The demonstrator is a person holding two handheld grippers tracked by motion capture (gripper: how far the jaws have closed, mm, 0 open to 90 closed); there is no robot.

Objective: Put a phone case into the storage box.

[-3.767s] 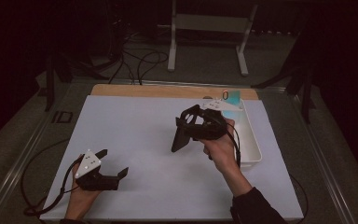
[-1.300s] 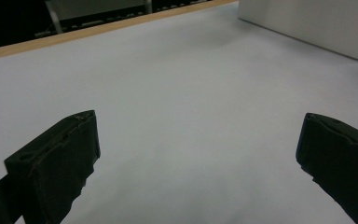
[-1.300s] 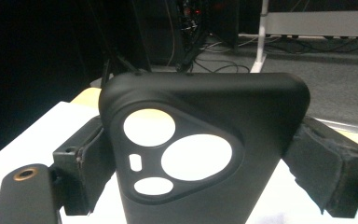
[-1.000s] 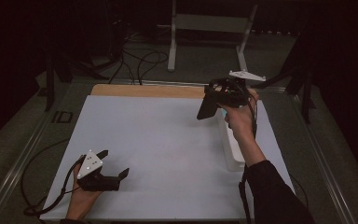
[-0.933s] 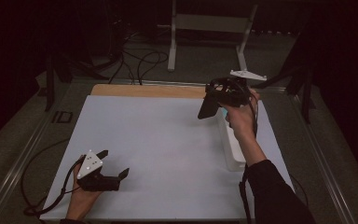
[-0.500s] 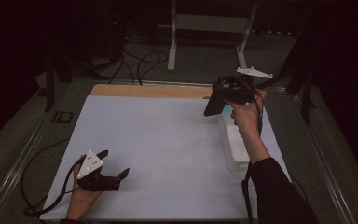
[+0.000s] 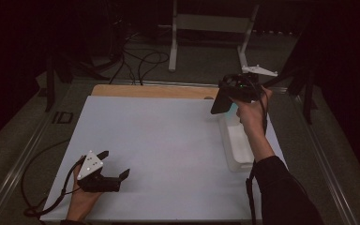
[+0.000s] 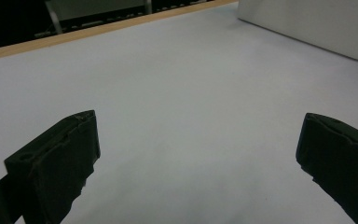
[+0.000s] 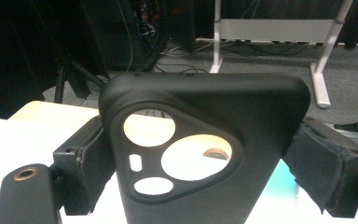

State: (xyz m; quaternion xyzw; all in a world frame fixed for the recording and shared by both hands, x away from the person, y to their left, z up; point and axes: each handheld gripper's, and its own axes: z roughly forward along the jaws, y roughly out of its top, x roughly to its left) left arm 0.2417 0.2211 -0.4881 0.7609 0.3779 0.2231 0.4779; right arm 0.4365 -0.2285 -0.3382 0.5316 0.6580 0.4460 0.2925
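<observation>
A black phone case (image 9: 200, 121) with camera cut-outs stands upright between the jaws of my right gripper (image 9: 205, 172), which is shut on its two sides. From above, the right gripper (image 7: 226, 93) is raised over the table's far right corner, with the phone case (image 7: 218, 104) hanging down from it above the far end of a white tray (image 7: 236, 145). My left gripper (image 7: 116, 163) rests on the white table near the front left edge. It is open, and in its own view the left gripper (image 8: 196, 158) has only bare table between its jaws.
A teal item (image 7: 233, 108) lies at the tray's far end, partly hidden by the case. A wooden strip (image 7: 154, 90) runs along the table's back edge. The white tray (image 8: 307, 23) lies far ahead of the left gripper. A white stand (image 7: 211, 28) and cables are on the floor behind.
The right gripper has carried the phone case up, back and to the right, from over the table beside the tray to the far right corner. The left gripper has stayed put.
</observation>
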